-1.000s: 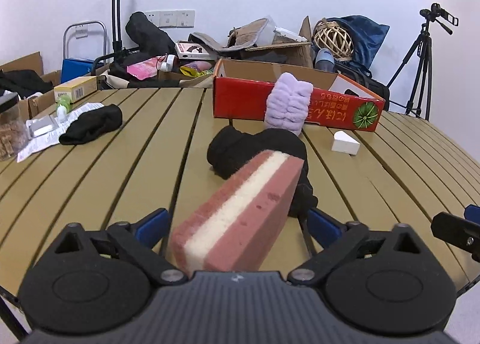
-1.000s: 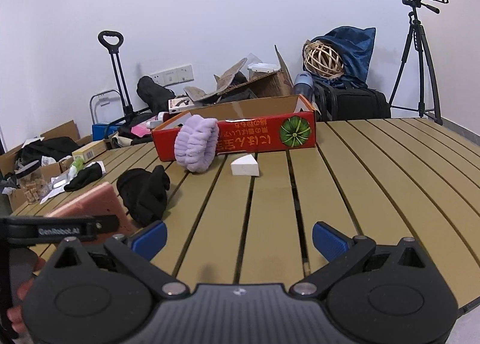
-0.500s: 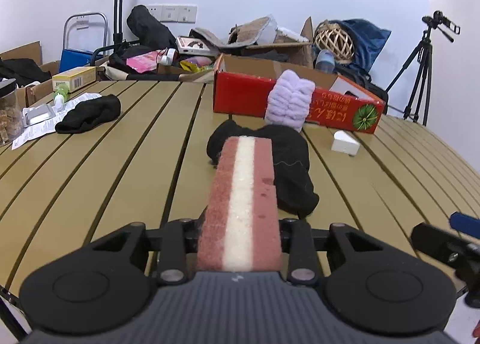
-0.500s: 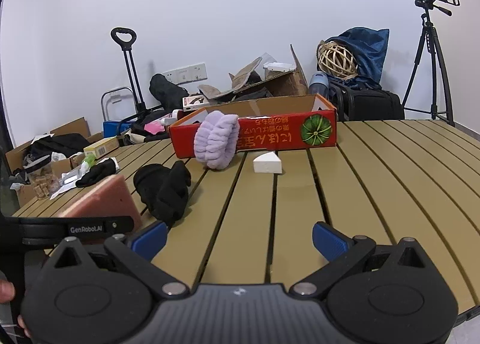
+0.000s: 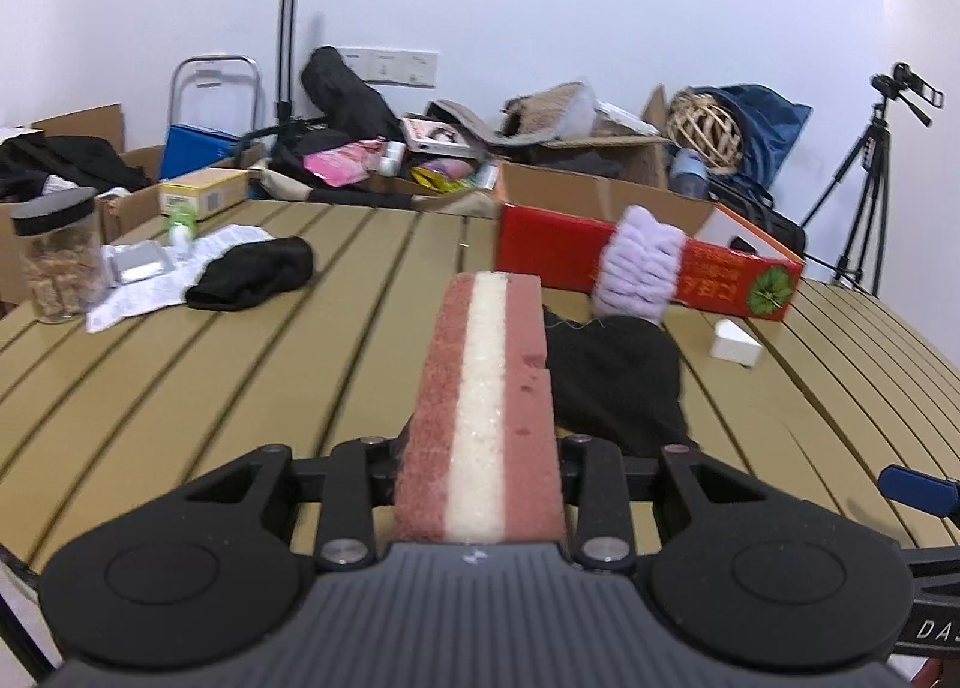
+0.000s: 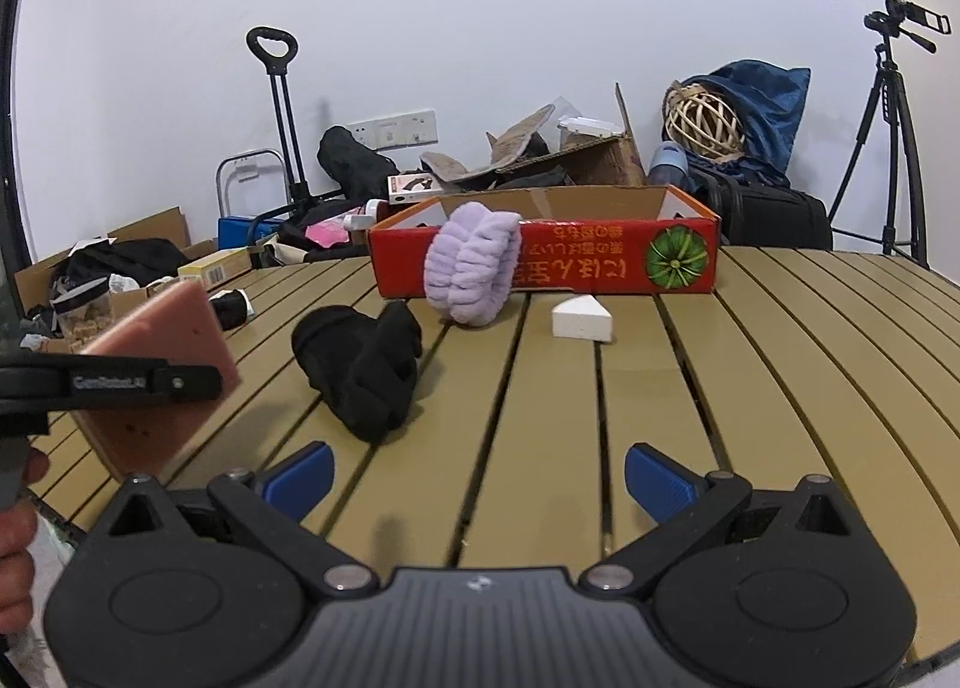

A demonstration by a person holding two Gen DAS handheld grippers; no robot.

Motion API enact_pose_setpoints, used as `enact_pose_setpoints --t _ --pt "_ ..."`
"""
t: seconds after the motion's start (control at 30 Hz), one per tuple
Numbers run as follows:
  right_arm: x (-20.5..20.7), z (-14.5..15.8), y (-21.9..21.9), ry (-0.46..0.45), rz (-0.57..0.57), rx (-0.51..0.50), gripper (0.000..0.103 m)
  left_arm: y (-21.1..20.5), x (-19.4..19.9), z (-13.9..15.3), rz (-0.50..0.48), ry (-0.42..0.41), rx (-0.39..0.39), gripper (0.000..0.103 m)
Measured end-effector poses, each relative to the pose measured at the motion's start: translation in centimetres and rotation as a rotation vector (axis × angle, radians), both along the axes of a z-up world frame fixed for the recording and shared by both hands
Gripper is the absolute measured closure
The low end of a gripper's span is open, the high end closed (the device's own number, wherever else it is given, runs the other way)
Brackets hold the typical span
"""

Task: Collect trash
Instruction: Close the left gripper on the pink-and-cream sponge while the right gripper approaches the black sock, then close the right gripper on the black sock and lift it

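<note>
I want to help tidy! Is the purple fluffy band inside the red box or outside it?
Outside. The purple fluffy band leans against the red box's front wall, its bottom resting on the slatted table.

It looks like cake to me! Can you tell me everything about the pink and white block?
It is a sponge, not cake: two rough pinkish-red layers with a white foamy stripe between. The left tongs squeeze it from both sides, holding it on edge above the slatted table, pointing toward the red box.
</note>
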State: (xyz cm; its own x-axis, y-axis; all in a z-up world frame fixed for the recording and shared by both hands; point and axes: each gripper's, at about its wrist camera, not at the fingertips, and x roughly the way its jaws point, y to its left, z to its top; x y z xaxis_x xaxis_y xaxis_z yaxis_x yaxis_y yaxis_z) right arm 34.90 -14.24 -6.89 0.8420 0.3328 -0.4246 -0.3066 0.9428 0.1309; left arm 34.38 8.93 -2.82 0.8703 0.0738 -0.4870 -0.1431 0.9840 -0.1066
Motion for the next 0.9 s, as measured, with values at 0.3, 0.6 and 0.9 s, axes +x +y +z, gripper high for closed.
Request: enact_pose_setpoints --t 0.3,0.6,0.9 --pt "1.8 0.8 4.8 -0.019 0.049 -0.071 0.0 3.7 -0.4 0.9 0.075 0.003 -0.01 0.071" --pt "5.6 0.8 9.2 0.045 0.025 -0.124 0.0 7.4 -0.8 1.3 0.144 0.019 -0.054 0.071" --pt "8.9 0.0 11.5 0.115 -0.012 -0.157 0.01 8.8 -1.4 1.6 0.168 0.015 -0.076 0.071"
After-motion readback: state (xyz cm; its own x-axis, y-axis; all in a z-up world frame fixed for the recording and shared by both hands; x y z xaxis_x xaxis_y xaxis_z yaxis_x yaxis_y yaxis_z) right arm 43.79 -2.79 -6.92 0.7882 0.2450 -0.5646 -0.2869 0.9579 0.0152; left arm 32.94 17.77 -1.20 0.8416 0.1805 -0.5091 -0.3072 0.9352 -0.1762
